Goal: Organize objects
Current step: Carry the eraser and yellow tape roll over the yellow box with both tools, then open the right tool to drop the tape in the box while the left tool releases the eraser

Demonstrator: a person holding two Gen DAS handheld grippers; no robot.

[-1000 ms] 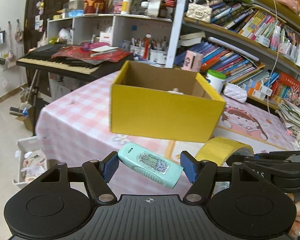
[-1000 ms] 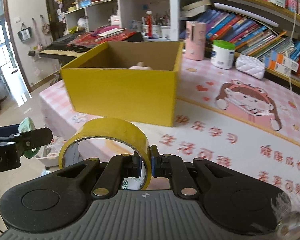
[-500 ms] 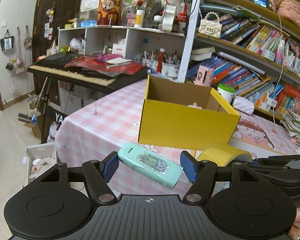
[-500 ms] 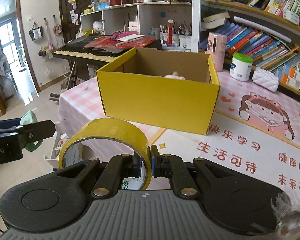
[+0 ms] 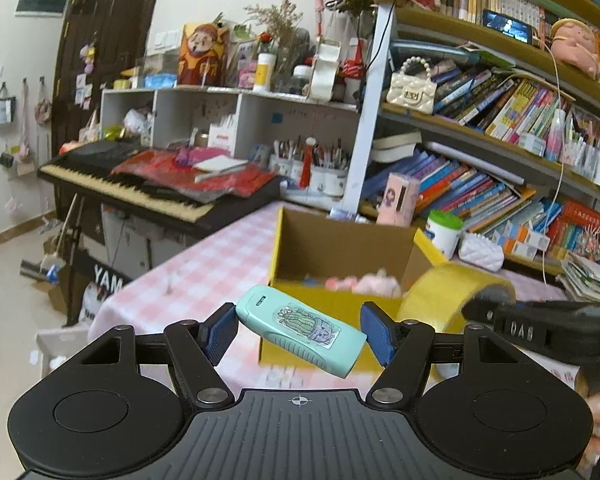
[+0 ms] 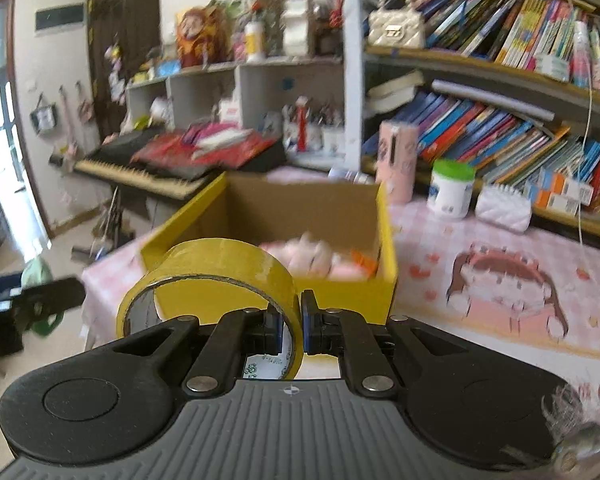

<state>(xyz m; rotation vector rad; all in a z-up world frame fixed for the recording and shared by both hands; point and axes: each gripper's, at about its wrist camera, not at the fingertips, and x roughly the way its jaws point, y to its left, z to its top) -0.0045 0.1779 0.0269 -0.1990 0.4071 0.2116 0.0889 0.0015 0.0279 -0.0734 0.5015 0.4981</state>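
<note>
My left gripper [image 5: 299, 334] is shut on a mint-green case with a cactus sticker [image 5: 300, 330], held lengthwise between its blue pads, in the air before the yellow cardboard box [image 5: 324, 304]. My right gripper [image 6: 291, 330] is shut on the wall of a yellow tape roll [image 6: 212, 276], which also shows in the left wrist view [image 5: 444, 300]. The open box [image 6: 352, 296] stands on the pink checked table and holds pink soft things [image 6: 316, 258]. The left gripper shows at the left edge of the right wrist view [image 6: 32, 300].
Behind the box stand a pink tin [image 6: 396, 160], a white jar with a green lid [image 6: 450, 190] and a white quilted pouch [image 6: 504, 206]. Bookshelves [image 5: 480, 168] line the right. A keyboard piano [image 5: 140, 188] stands at the table's left end. A cartoon mat [image 6: 508, 284] covers the table's right part.
Both grippers have risen and tilted, so the inside of the box and its pink contents now show. Each keeps its hold on its object.
</note>
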